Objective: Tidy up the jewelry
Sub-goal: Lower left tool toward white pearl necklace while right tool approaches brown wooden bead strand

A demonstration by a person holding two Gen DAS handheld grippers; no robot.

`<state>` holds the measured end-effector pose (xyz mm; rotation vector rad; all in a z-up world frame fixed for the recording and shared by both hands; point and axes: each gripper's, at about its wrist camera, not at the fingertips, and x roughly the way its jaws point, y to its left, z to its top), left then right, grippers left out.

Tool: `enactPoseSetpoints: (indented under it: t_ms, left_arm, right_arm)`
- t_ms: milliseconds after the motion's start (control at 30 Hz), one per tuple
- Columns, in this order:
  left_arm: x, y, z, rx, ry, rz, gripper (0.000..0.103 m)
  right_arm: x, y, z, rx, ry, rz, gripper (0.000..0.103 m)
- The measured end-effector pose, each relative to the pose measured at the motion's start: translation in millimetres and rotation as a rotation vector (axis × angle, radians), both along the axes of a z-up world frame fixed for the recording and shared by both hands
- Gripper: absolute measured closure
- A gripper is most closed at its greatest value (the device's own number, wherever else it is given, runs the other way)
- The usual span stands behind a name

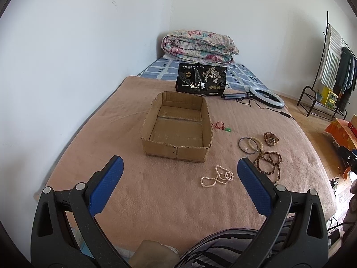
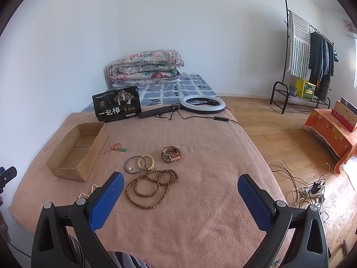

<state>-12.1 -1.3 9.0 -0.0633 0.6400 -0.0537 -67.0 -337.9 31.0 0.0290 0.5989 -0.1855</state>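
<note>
An empty cardboard box (image 1: 176, 129) (image 2: 78, 150) sits on the pink blanket. Right of it lie a green pendant on red cord (image 1: 227, 130) (image 2: 123, 149), a dark bangle (image 1: 245, 144) (image 2: 133, 167), a cream bead bracelet (image 1: 255, 144) (image 2: 146, 162), a watch (image 1: 271, 139) (image 2: 171, 154) and a brown bead necklace (image 1: 268, 166) (image 2: 151, 186). A pearl necklace (image 1: 217, 176) (image 2: 88, 192) lies in front of the box. My left gripper (image 1: 179, 167) is open and empty, near the pearls. My right gripper (image 2: 180, 185) is open and empty, just short of the brown beads.
A black printed box (image 1: 200, 79) (image 2: 117, 107) and a ring light (image 1: 266, 97) (image 2: 202, 103) with cable lie beyond. A folded quilt (image 1: 198, 45) is at the bed's head. Wall at left; bed edge, floor cables (image 2: 308, 189), clothes rack (image 2: 308, 55) at right.
</note>
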Motion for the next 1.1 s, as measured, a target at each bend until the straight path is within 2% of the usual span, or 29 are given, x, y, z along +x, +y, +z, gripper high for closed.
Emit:
enactPoseSetpoints:
  t_ms: [133, 333, 533, 600, 767, 867, 1000, 1100]
  left_arm:
    - [2.8, 0.4, -6.8, -0.011, 0.013, 0.005, 0.0]
    - [23.7, 4.2, -17.8, -0.05, 0.064, -0.061, 0.0]
    - [48.1, 6.7, -29.8, -0.053, 0.116, -0.135, 0.0]
    - [54.6, 7.2, -35.7, -0.051, 0.134, -0.15, 0.005]
    - [70.1, 8.6, -46.6, -0.062, 0.165, -0.194, 0.006]
    - [80.3, 9.6, -52.8, -0.08, 0.188, -0.219, 0.016]
    - [90.1, 9.1, -63.9, -0.11, 0.211, -0.239, 0.018]
    - [92.5, 3.1, -69.9, -0.093, 0.212, -0.274, 0.02]
  right_arm:
    - [8.6, -1.3, -8.1, -0.013, 0.014, 0.014, 0.0]
    - [28.6, -9.0, -26.3, -0.017, 0.065, 0.053, 0.0]
    - [57.5, -30.9, -51.4, 0.098, 0.131, 0.127, 0.0]
    - [68.3, -36.9, -60.0, 0.119, 0.161, 0.134, 0.0]
    - [95.3, -41.5, -74.1, 0.095, 0.223, 0.137, 0.0]
    - [115.2, -42.6, -83.6, 0.116, 0.266, 0.137, 0.0]
    - [139.2, -34.2, -97.8, 0.105, 0.317, 0.13, 0.0]
    - [153.6, -24.4, -108.4, 0.116, 0.351, 0.131, 0.0]
